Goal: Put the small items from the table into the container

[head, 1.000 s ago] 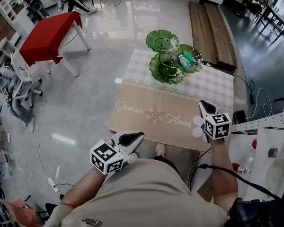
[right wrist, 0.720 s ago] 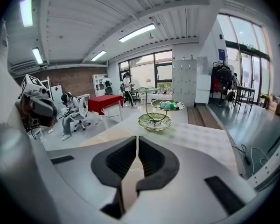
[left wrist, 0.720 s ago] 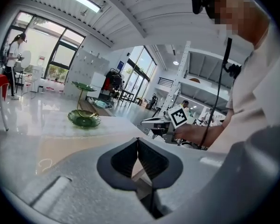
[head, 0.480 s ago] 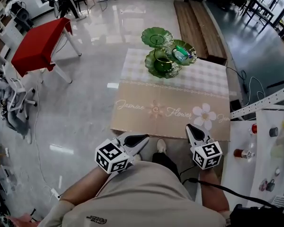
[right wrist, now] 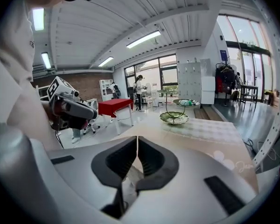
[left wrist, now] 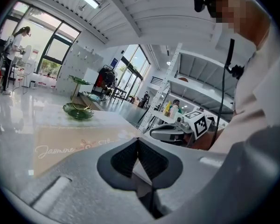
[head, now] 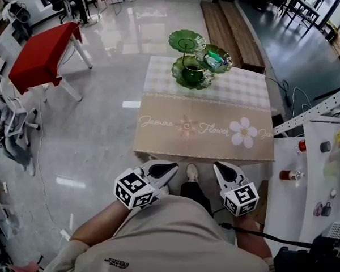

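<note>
1. Small items (head: 214, 60) are in neither gripper. The left gripper (left wrist: 138, 141) has its jaws pressed together with nothing between them, and the right gripper (right wrist: 137, 139) is likewise closed and empty.
2. Both grippers are held low against the person's body, side by side, just off the near edge of the table (head: 204, 112). They point toward it and touch nothing.
3. The container (head: 177, 72), a green tiered dish stand, stands at the far end of the table, well apart from both grippers. The small items that can be seen lie in its right-hand dish, a green-and-white piece among them; what each one is stays too small to tell.
4. No loose item can be made out on the printed cloth between the grippers and the stand.
5. Judged from this, the filling looks done, or nearly so, and the hands are parked. Any further pick would call for opening one pair of jaws and a long reach toward the far end.
</note>
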`<state>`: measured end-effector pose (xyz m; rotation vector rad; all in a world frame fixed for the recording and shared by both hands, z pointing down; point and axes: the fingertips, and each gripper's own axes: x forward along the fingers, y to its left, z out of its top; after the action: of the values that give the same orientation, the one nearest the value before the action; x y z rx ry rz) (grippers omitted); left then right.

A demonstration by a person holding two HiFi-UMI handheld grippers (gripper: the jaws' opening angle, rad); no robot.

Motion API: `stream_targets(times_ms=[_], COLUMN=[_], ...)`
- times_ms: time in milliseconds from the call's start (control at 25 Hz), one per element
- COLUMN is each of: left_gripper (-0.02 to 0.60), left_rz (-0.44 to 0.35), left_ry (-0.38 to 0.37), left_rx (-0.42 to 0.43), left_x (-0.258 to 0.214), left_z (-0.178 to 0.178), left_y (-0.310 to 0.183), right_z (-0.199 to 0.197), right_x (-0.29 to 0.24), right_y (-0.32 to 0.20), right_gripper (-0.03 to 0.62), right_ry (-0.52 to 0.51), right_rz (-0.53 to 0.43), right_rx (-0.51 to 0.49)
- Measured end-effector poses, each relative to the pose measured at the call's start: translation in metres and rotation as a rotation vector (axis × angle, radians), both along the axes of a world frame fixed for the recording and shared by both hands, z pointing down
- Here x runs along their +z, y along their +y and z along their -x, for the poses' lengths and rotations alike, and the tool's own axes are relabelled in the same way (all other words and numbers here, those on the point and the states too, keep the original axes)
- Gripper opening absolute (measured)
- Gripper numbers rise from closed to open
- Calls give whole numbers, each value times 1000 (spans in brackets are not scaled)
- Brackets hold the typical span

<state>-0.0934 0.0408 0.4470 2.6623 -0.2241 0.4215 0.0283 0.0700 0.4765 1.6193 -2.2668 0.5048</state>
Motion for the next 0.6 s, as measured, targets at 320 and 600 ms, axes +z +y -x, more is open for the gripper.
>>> stream_targets(times_ms=[320, 600], left_gripper=[8, 8], left_rz=[-13, -11], left_ry=[-4, -2], left_rx=[-6, -44], left_x=[1, 3], left_z=[22, 39], left_y=[8, 3], right_z=[26, 41], right_x=[-4, -7], right_y=[3, 0], right_gripper=[15, 15], right_ry=[18, 22], right_rz=[-12, -25], right_rx=[-35, -70])
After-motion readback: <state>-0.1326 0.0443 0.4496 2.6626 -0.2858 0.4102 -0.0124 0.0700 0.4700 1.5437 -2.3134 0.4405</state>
